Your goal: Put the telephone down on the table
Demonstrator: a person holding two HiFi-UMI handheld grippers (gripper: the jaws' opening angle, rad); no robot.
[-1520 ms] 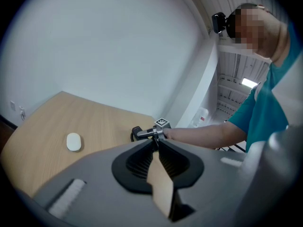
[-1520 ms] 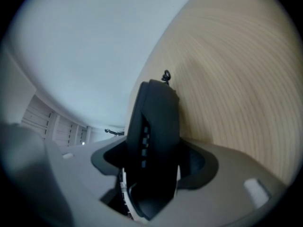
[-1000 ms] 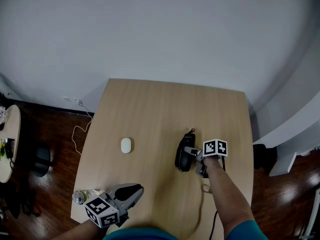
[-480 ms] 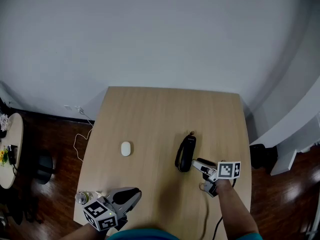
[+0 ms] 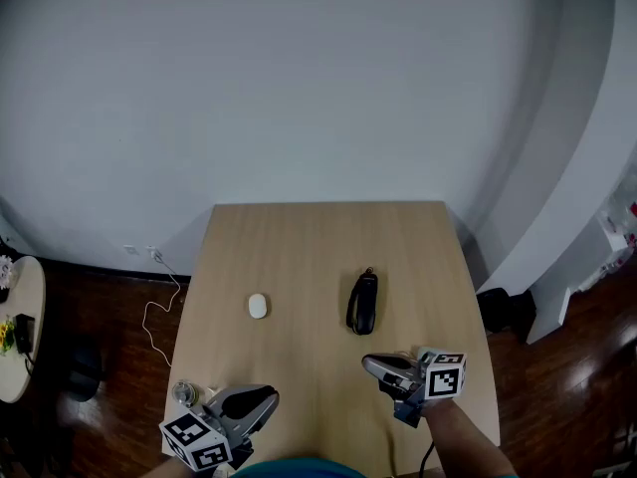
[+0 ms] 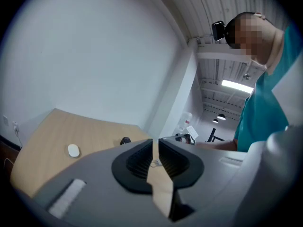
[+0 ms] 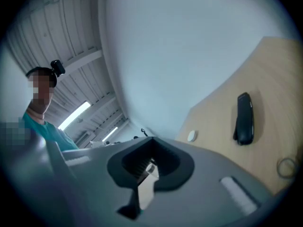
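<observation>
The black telephone lies flat on the wooden table, right of the middle, with nothing touching it. It also shows in the right gripper view as the telephone, and far off as a small dark telephone in the left gripper view. My right gripper hovers near the table's front edge, well short of the phone, its jaws together and empty; from its own camera the right gripper holds nothing. My left gripper stays at the front left, and the left gripper is shut and empty.
A white mouse rests left of the phone. A clear bottle stands at the table's front left corner. A thin cable loop lies on the table near the front right. White walls stand behind the table, with dark floor around it.
My right gripper has let go of the telephone and drawn back to the front edge, its jaws now closed. The phone stays lying on the table. The left gripper has barely moved.
</observation>
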